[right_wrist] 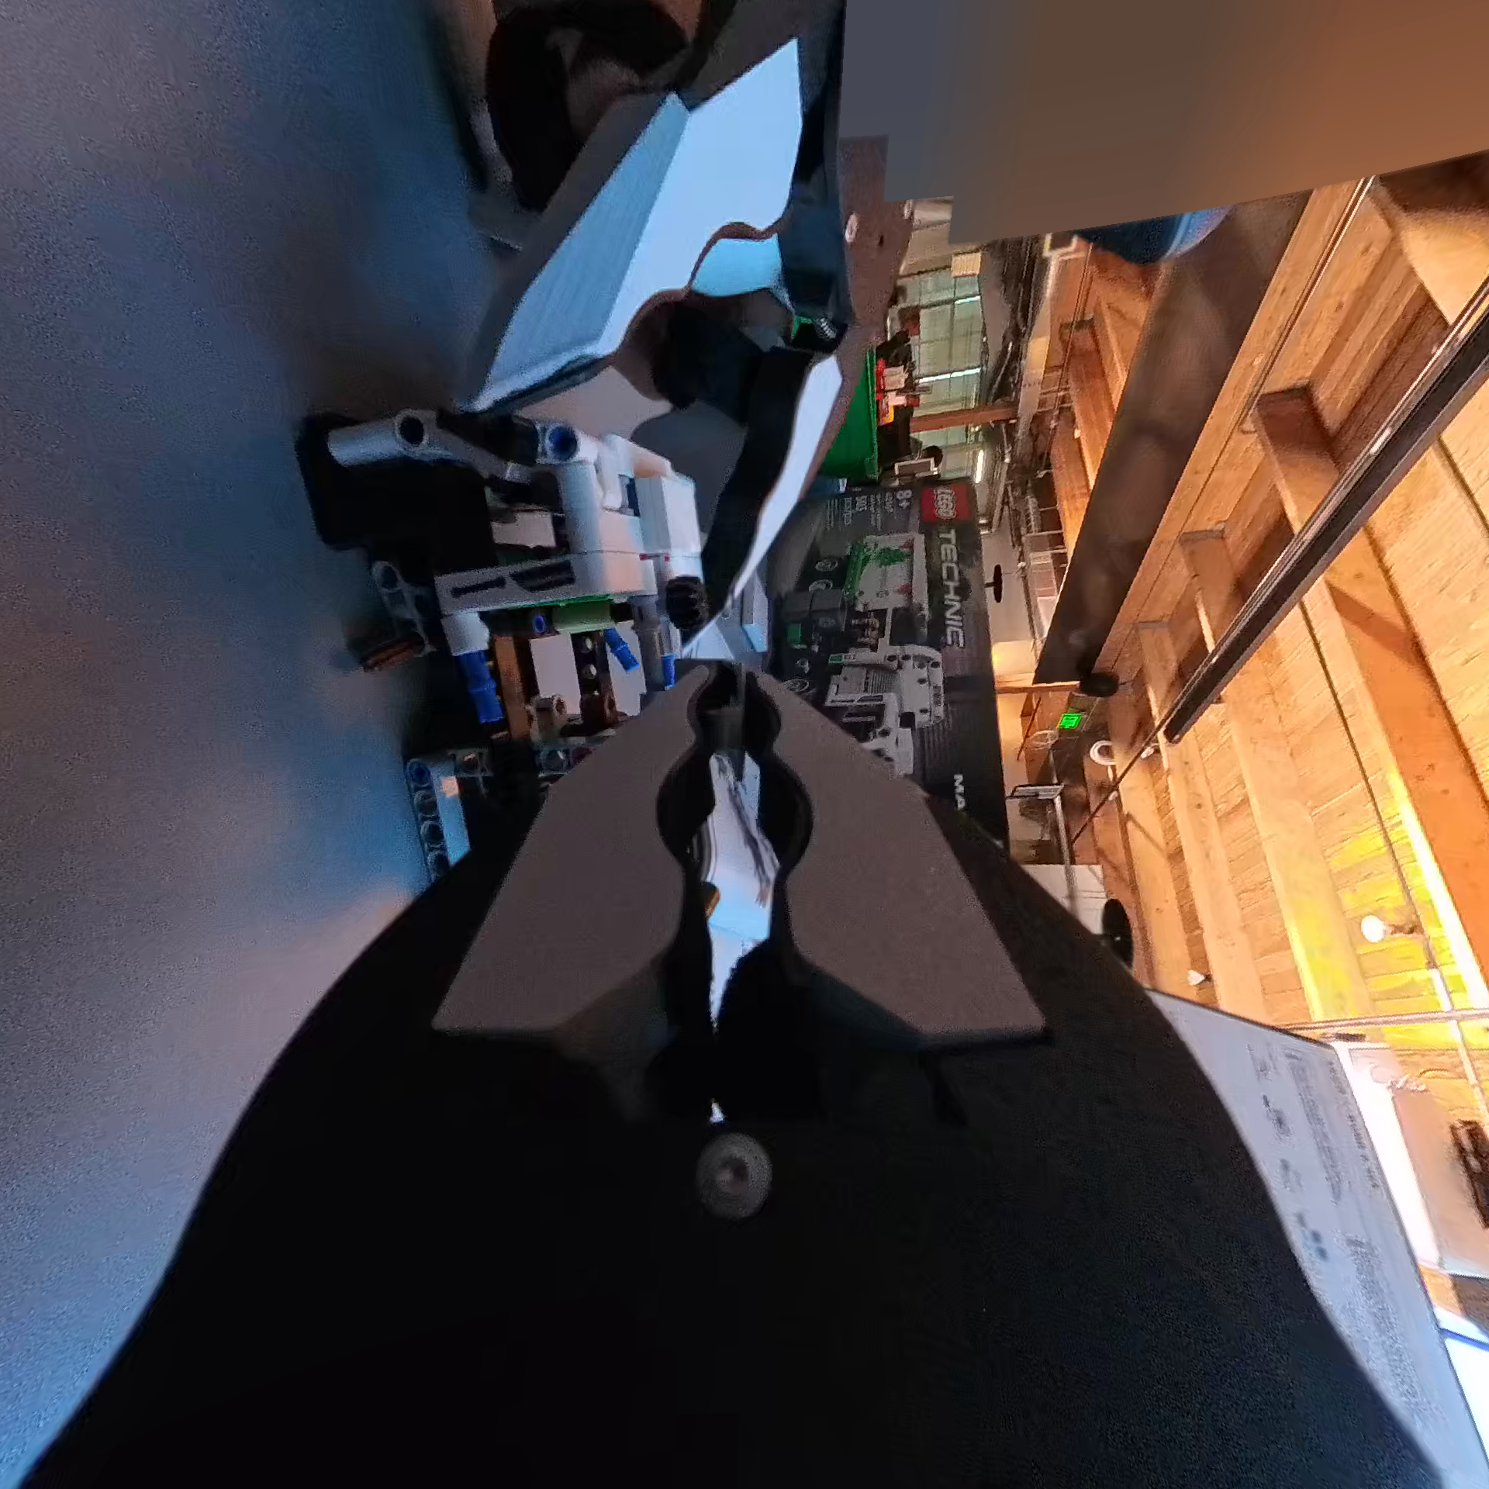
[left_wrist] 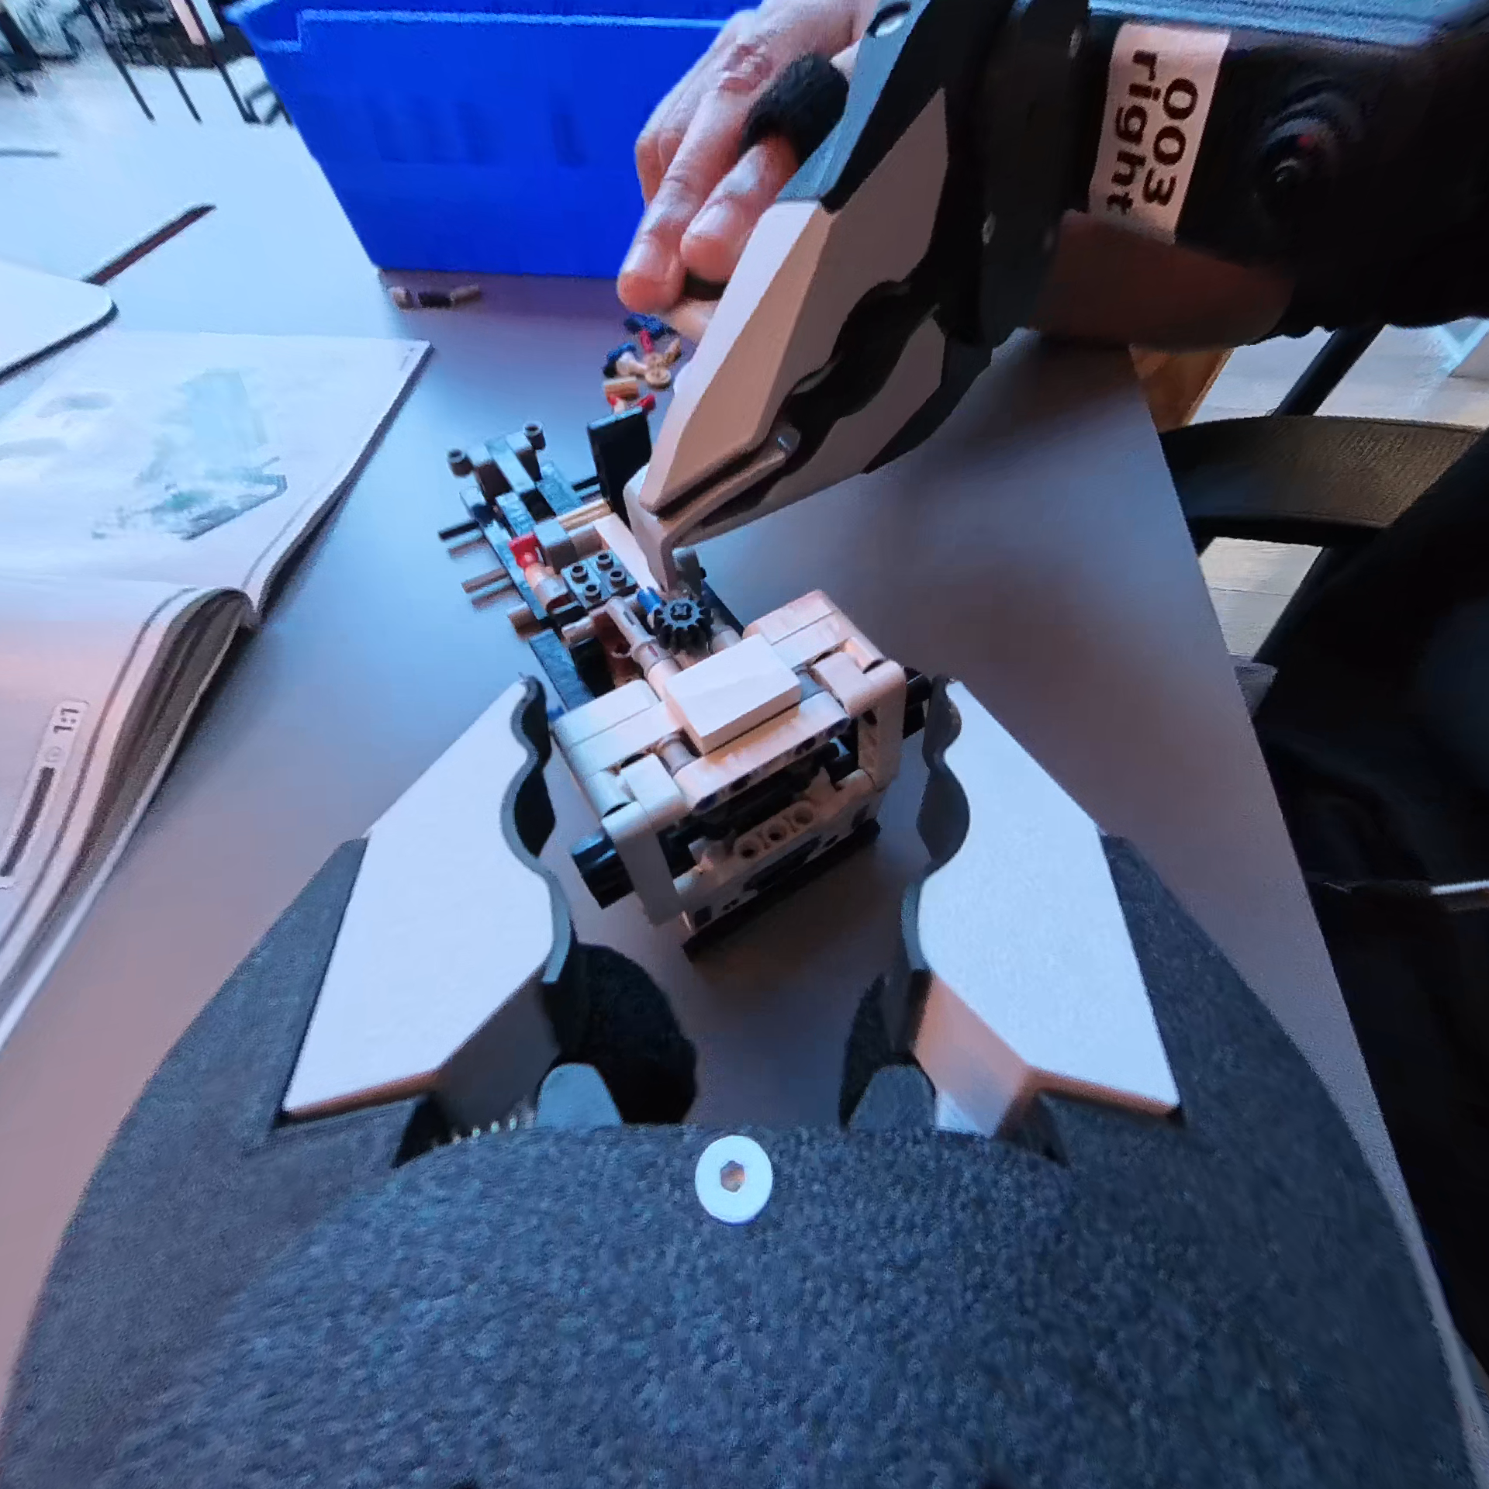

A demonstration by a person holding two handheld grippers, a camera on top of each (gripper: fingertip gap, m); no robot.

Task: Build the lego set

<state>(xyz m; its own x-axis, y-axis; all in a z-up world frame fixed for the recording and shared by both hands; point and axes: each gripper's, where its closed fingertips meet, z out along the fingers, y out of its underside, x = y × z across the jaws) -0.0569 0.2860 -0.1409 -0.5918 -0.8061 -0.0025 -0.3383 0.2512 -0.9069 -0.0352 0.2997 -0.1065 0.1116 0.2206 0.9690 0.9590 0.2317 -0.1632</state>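
The lego model (left_wrist: 725, 725), a long black chassis with a white cab block at the near end, lies on the grey table (left_wrist: 1007, 564). My left gripper (left_wrist: 735, 713) straddles the cab, its fingers against both sides. My right gripper (left_wrist: 669, 516) comes down from the upper right, shut on a small grey piece (left_wrist: 675, 557). It holds the piece on the chassis just behind a black gear (left_wrist: 681, 622). In the right wrist view my right gripper (right_wrist: 721, 677) is closed at the model (right_wrist: 564, 548), and the piece is mostly hidden between the fingers.
An open instruction booklet (left_wrist: 161, 499) lies to the left. A blue bin (left_wrist: 483, 137) stands at the back, with loose small pieces (left_wrist: 644, 362) in front of it. The table edge and a black chair (left_wrist: 1305, 475) are on the right. The set's box (right_wrist: 886, 628) stands behind the model. Tip to tip, the grippers are about 5 cm apart.
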